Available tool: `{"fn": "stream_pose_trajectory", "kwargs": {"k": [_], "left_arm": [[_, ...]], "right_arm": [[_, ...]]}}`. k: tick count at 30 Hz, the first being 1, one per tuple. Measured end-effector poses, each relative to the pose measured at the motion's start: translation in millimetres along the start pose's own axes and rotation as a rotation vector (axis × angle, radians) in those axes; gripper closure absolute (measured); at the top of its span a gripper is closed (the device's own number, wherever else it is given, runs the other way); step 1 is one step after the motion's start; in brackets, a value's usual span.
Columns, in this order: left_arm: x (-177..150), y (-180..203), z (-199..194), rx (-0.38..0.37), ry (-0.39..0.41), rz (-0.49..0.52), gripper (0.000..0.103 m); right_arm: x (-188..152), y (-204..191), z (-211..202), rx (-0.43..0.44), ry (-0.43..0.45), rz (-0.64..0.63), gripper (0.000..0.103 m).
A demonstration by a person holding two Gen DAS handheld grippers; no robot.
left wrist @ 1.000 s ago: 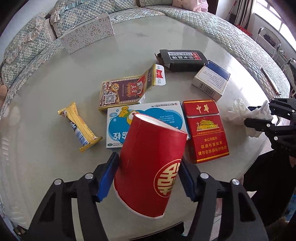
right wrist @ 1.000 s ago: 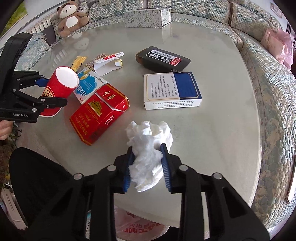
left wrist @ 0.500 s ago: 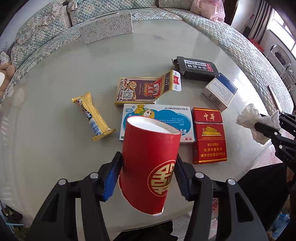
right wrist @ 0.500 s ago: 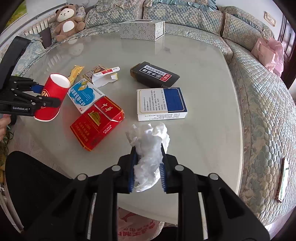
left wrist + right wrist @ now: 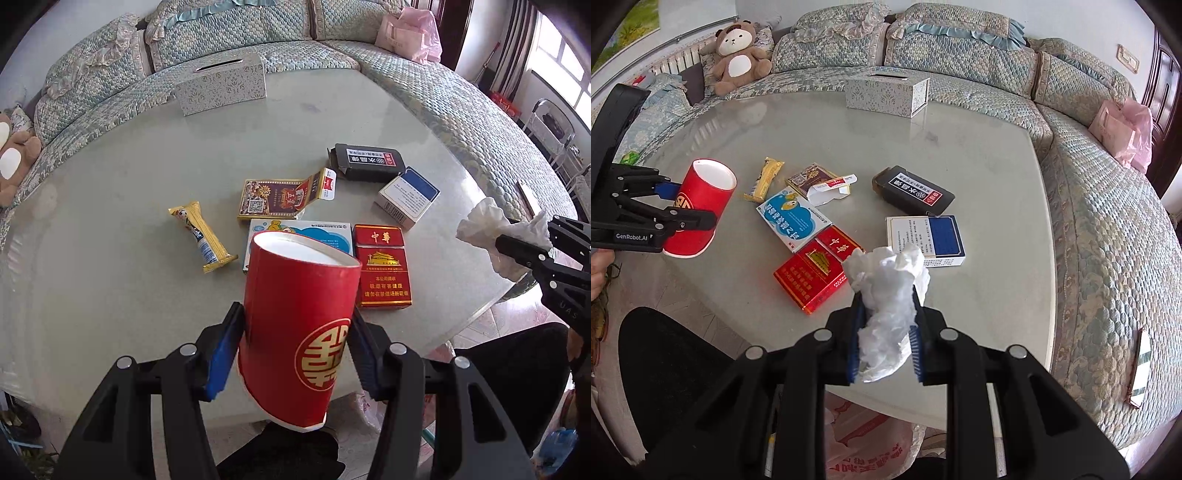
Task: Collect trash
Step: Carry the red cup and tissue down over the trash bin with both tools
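My left gripper [image 5: 295, 328] is shut on a red paper cup [image 5: 299, 325] with a gold emblem, held above the near edge of the round glass table [image 5: 129, 229]. The cup [image 5: 698, 206] and left gripper [image 5: 687, 206] also show at the left of the right wrist view. My right gripper [image 5: 886, 299] is shut on a crumpled white tissue [image 5: 890, 288], lifted above the table's near rim; the tissue [image 5: 491, 232] appears at the right of the left wrist view. On the table lie a red cigarette pack [image 5: 382, 266], a blue-and-white box [image 5: 317, 232], a yellow snack wrapper [image 5: 201, 236], a torn card box [image 5: 280, 195], a black box [image 5: 369, 162] and a white-and-blue box [image 5: 408, 197].
A patterned tissue box [image 5: 221, 88] stands at the table's far side. A curved sofa [image 5: 1108, 221] rings the table, with a teddy bear [image 5: 738, 55] and a pink bag [image 5: 1123, 125] on it. A plastic bag with red print [image 5: 871, 443] lies on the floor under my right gripper.
Both grippers have risen from the table, carrying the cup and the tissue. The right jaws squeezed the tissue tighter. The cup now stands more upright between the left pads.
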State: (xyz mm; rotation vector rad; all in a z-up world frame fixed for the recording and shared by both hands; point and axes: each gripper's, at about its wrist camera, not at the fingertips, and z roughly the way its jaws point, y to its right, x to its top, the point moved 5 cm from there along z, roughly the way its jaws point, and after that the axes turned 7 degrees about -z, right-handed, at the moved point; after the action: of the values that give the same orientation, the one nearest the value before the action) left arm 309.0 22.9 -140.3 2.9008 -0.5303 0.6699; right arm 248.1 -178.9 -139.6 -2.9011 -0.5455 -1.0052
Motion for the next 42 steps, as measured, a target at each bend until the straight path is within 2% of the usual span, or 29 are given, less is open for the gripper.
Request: {"fn": "stream_pose_trajectory", "kwargs": {"k": [9,19,28,33,42], "left_arm": [[-38.7,32.2,-45.7,-0.052,0.034,0.008,0.049],[-91.7,82.1,-63.8,-0.119,0.052,0.039,0.049],[-132.2,124.1,-40.2,-0.118,0.027,0.101,0.049],[-148.1,139.4,-16.2,-0.133,-0.015,0.107,0.049],[-166.9,155.0,29.1,-0.142,-0.070,0.125,0.049]], "right_arm": [[-12.3,-23.7,-58.1,-0.023,0.062,-0.034,0.081],[-57.9,-61.9,-88.7,-0.032,0.062,-0.061,0.081],[-98.5,-72.3,-96.9,-0.048,0.025,-0.054,0.081],[-121.2,-75.5,-87.5,-0.093,0.003,-0.071,0.081],[-159.2,-75.7,-47.6,-0.061,-0.083,-0.032,0.081]]}}
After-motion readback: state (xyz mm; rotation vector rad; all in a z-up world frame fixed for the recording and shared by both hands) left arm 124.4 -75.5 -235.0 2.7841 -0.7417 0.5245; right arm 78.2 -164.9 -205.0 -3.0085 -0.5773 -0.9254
